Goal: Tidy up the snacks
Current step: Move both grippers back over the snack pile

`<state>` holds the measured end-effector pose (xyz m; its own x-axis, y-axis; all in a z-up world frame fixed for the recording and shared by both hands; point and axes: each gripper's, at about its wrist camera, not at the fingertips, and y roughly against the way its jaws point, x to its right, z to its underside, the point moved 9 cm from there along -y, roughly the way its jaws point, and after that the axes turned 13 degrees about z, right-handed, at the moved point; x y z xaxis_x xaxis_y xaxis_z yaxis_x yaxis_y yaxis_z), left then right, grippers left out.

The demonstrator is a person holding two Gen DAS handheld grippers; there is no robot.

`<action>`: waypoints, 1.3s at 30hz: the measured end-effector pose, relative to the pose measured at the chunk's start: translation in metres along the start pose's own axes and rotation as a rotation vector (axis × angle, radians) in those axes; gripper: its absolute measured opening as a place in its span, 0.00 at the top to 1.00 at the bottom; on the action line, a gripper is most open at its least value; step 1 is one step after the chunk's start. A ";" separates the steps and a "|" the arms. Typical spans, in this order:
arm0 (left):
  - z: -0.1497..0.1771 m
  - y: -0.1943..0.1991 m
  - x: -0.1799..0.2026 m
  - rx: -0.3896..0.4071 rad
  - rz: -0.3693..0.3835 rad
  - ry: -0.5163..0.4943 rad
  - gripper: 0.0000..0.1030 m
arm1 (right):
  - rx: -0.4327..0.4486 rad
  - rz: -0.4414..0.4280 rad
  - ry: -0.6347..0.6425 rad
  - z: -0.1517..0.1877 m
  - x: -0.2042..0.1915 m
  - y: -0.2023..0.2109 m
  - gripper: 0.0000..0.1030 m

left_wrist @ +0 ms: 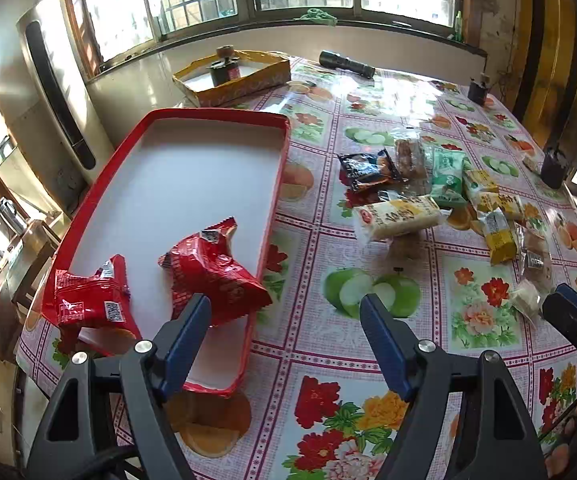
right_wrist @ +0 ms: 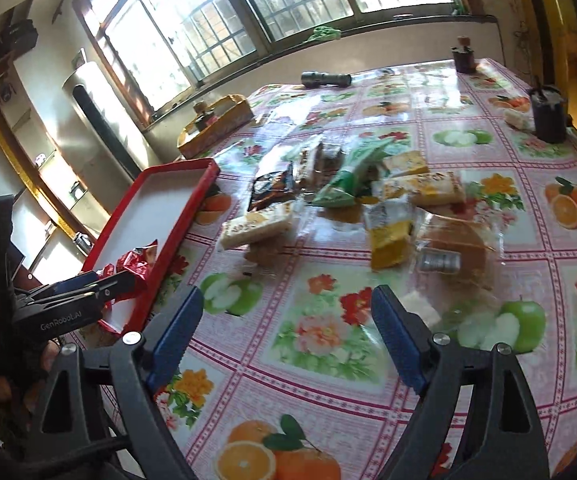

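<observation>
A red-rimmed white tray [left_wrist: 192, 116] lies at the table's left edge, also in the right wrist view [right_wrist: 192, 168]. Two red snack packets lie at its near end, one in the middle [left_wrist: 216, 272] and one at the left corner [left_wrist: 88, 300]. My left gripper [left_wrist: 286, 304] is open and empty, just in front of the tray's near end. A pile of wrapped snacks [left_wrist: 440, 196] lies right of the tray: dark, green, yellow and clear packets [right_wrist: 352, 196]. My right gripper [right_wrist: 286, 300] is open and empty, above the tablecloth in front of the pile.
A yellow cardboard box [left_wrist: 236, 76] with a small bottle stands at the far left. A black flashlight [left_wrist: 346, 63] lies near the far edge. Dark cups [right_wrist: 548, 114] stand at the right side. A tall silver appliance [left_wrist: 56, 92] stands left of the table.
</observation>
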<state>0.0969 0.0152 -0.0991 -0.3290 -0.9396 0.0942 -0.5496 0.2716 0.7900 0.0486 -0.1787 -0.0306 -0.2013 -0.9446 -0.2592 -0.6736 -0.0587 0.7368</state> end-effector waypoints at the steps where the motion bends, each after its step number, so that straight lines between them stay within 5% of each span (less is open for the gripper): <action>1: 0.001 -0.001 0.005 -0.004 0.005 -0.009 0.25 | 0.000 0.012 -0.015 0.002 0.009 0.002 0.16; 12: 0.009 -0.014 0.034 -0.047 0.043 -0.053 0.25 | -0.005 0.073 -0.100 0.018 0.064 0.013 0.15; 39: -0.007 -0.034 0.040 -0.074 0.103 -0.063 0.25 | -0.034 0.074 -0.078 0.027 0.062 0.002 0.15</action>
<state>0.1080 -0.0330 -0.1181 -0.4294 -0.8921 0.1405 -0.4535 0.3476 0.8207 0.0158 -0.2285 -0.0616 -0.3051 -0.9189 -0.2499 -0.6304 -0.0017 0.7762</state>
